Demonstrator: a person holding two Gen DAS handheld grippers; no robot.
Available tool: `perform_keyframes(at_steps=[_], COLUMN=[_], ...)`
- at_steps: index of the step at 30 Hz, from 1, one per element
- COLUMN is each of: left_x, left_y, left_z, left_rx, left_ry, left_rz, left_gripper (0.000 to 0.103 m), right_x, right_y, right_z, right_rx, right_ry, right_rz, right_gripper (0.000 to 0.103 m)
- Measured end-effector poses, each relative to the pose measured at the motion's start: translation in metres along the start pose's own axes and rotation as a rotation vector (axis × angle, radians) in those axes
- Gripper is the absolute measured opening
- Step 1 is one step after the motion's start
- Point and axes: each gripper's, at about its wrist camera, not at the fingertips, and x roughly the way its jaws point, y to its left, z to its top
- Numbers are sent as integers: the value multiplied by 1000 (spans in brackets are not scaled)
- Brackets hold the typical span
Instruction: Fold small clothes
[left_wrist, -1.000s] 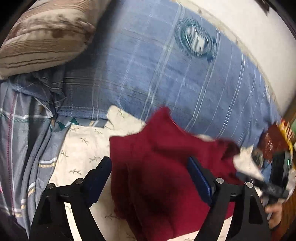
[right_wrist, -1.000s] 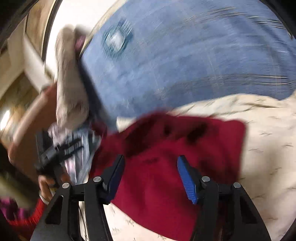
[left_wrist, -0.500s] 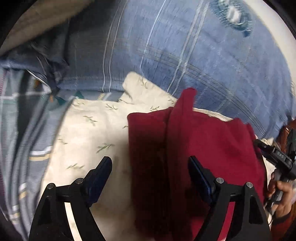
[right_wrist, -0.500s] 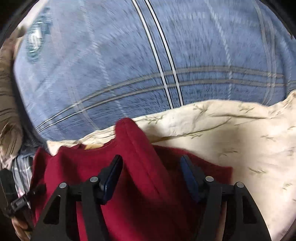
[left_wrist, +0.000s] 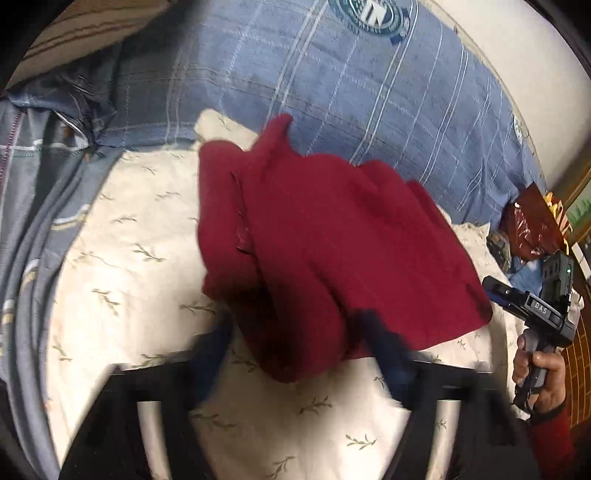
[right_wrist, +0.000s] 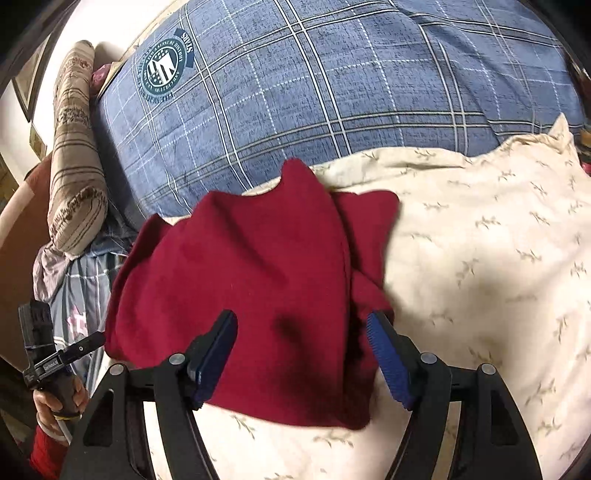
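Right wrist view gives me the cleaner look, so I go by that one. My right gripper (right_wrist: 301, 354) has its jaws spread wide with nothing between them, hovering low over the near edge of the red garment (right_wrist: 251, 280). That red piece lies flat on the cream sheet (right_wrist: 480, 258), roughly doubled over, with one layer lapped across the other and a little flap poking up toward the blue plaid blanket (right_wrist: 332, 85). I'd guess it sits on the sheet because that's the flattest patch of the bed, away from the striped pillow (right_wrist: 72, 155) and the bunched grey bedding.

From the left wrist camera the red garment (left_wrist: 332, 240) sits right ahead, and my left gripper (left_wrist: 299, 354) is badly smeared by motion blur. The fingers look parted on either side of the near hem with no cloth pinched, so I call it open, not gripping. Over at the edge I can see my right hand (left_wrist: 539, 373) holding its handle clear of the cloth.

My read: a fold is laid down and both tools are free, maybe lining up for the next fold or a quick smoothing. The top layer looks loose and could slide.
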Motion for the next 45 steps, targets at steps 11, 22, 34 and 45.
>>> perform_keyframes(at_steps=[11,22,34,45], left_x=[-31,-38,-15,-4], left_y=[5,2,-7,20], left_z=[9,-7,26,21], left_rx=[17,20,-3,-126], left_ry=[-27,-37,-136,-124], left_rz=[23,97,243,199], left_gripper=[6,10,51,65], right_x=[1,-11,113,73], right_y=[-4,-16,23,31], right_z=[8,18,112,111], right_rx=[-65,-1,-93,-38], right_ry=[-2,-53,56,-78], right_rz=[-71,-59,-119,-278], right_gripper=[6,40,6,43])
